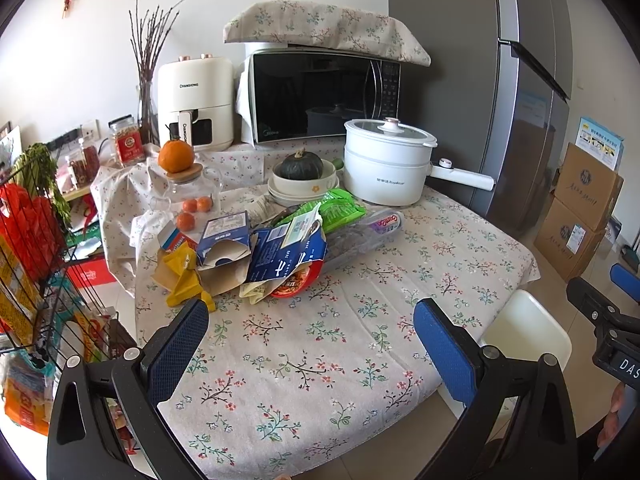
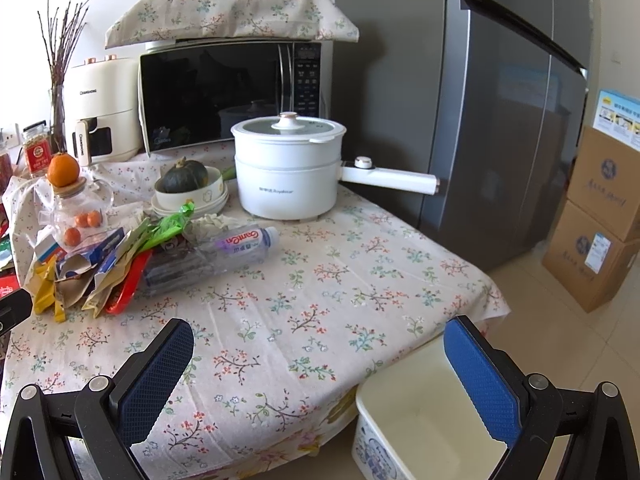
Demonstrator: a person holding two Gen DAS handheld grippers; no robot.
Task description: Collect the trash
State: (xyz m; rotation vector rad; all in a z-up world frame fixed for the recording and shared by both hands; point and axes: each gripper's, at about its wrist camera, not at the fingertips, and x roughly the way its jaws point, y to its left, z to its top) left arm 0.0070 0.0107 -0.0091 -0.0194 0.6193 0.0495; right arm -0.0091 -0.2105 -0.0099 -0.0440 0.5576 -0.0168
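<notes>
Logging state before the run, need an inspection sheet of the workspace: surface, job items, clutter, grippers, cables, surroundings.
Surface: table under floral cloth, near half bare.
Job's things: trash pile of torn cartons and wrappers, crushed plastic bottle beside it; white bin on the floor at the table corner.
Clutter: electric pot, pumpkin in bowls, oranges.
Grippers: left gripper and right gripper open, holding nothing.
Cables: nothing seen.
Surroundings: microwave, fridge, cardboard boxes.

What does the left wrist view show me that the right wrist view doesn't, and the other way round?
Only the left wrist view shows the wire rack with its red bag, and the right gripper entering from the edge. Only the right wrist view shows the inside of the white bin by the table corner. Both share the trash pile, plastic bottle, white pot and microwave.
</notes>
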